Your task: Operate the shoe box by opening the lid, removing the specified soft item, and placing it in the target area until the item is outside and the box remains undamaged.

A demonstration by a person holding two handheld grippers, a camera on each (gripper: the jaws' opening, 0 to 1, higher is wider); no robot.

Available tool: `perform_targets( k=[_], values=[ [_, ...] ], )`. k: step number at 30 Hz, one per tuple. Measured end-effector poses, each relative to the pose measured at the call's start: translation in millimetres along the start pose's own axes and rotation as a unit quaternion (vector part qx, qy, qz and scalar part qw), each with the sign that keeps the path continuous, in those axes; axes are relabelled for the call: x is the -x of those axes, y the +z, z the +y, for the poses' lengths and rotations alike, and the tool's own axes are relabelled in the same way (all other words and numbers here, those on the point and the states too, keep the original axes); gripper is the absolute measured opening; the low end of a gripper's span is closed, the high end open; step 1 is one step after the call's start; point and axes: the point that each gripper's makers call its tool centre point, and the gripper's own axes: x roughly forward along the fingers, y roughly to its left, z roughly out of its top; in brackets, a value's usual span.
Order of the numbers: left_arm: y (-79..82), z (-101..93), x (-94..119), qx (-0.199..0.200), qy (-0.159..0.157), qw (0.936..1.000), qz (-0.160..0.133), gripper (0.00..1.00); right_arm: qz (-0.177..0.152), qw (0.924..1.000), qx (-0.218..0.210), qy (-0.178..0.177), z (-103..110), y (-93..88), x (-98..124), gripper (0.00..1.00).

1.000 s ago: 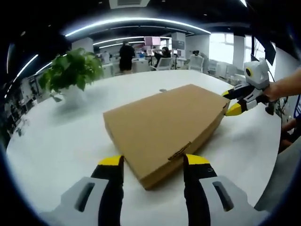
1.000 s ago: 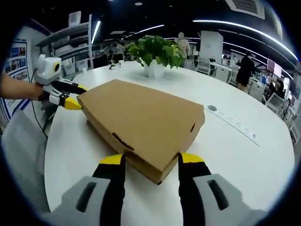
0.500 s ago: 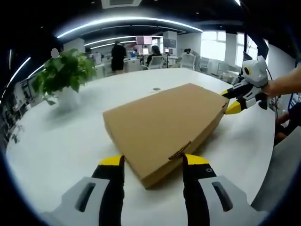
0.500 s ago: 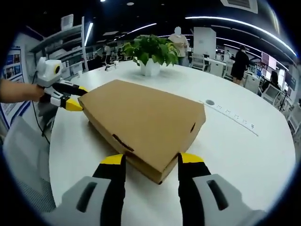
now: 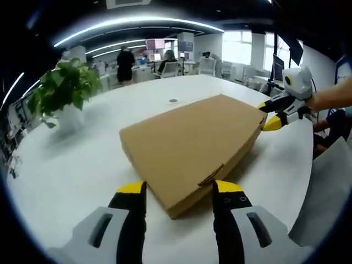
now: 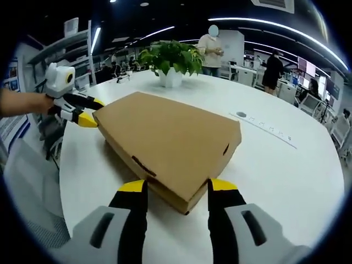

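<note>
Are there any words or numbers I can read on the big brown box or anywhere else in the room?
Flat brown cardboard box: its lid shows no words or numbers.
Posters on the wall behind the left tool: pictures and print, too small and blurred to read.
Screens at the far end of the office: too blurred to read.
Round white table: no writing that can be made out.
So no text here can be read.

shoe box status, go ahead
Left gripper open, straddling one corner of the shoe box. Right gripper open, straddling the opposite corner. Lid closed, box flat on the white table. Potted plant beyond, well off the box.
</note>
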Motion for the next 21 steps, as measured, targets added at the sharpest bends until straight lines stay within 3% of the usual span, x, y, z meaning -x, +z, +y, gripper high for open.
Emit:
perform_targets(
  k=[21],
  values=[
    [-14.0,-2.0,22,-0.031,-0.041,0.9984,0.023,0.47,0.004,0.9998,-0.013,-0.015,38,-15.2,20,0.36]
  ],
)
